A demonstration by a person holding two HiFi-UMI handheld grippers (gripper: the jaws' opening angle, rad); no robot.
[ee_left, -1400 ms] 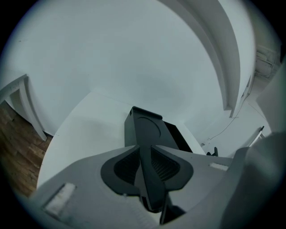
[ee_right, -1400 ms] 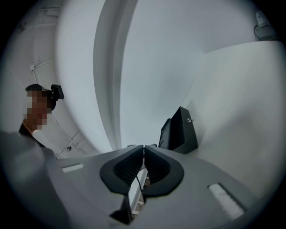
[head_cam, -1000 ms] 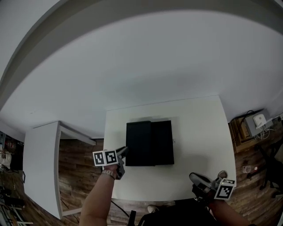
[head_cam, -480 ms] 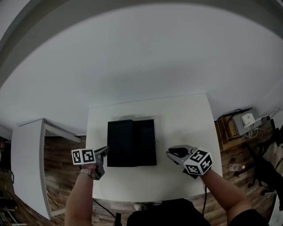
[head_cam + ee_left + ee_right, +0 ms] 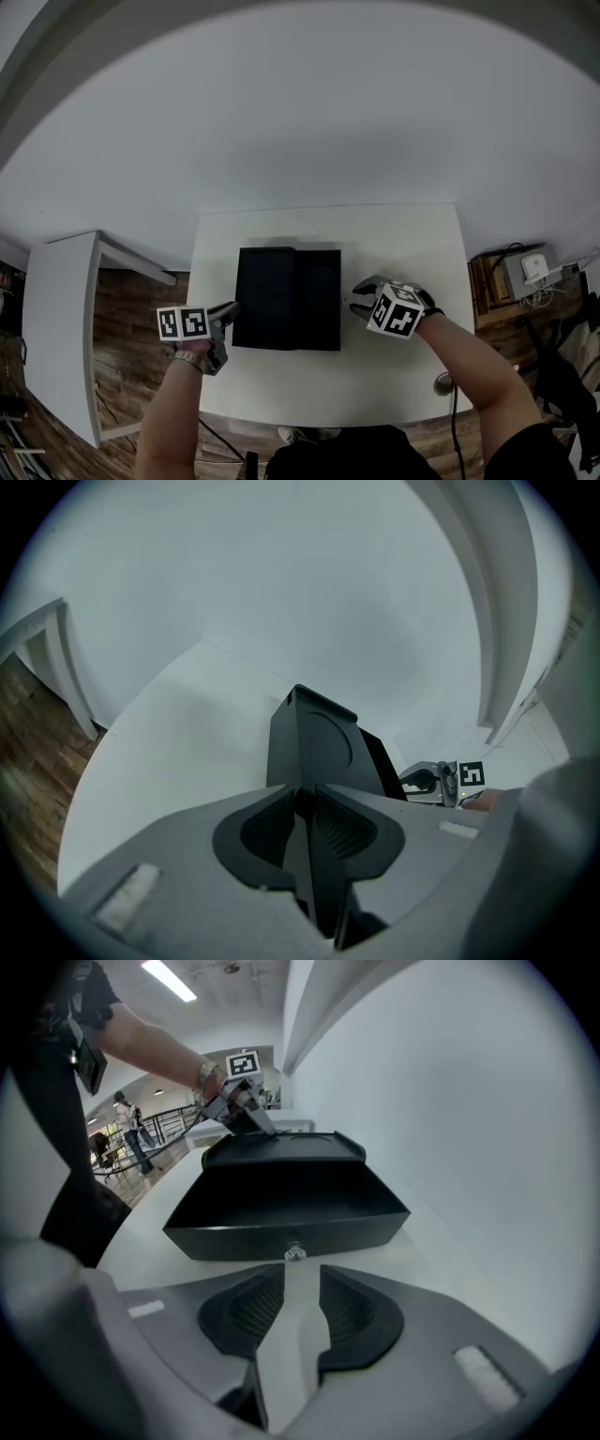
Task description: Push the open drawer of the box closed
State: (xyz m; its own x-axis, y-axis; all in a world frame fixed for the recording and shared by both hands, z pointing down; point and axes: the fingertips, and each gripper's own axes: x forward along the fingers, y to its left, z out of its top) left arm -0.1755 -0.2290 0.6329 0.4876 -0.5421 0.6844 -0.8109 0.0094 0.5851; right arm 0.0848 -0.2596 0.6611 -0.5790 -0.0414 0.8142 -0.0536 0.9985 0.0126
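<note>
A black box lies on the white table, and its drawer is pulled out to the right. My right gripper is just right of the drawer front. In the right gripper view the drawer is empty, and its small metal knob sits just ahead of my right gripper. Those jaws are opening, with nothing between them. My left gripper is at the box's left end. In the left gripper view that gripper is shut, right in front of the box.
A white side table stands left of the main table over the wood floor. A small stand with a white device is at the right. A white wall rises behind the table. People are far off in the right gripper view.
My right gripper has moved from the table's near right corner up to the drawer front, and its jaws have parted. The left gripper has stayed beside the box's left end.
</note>
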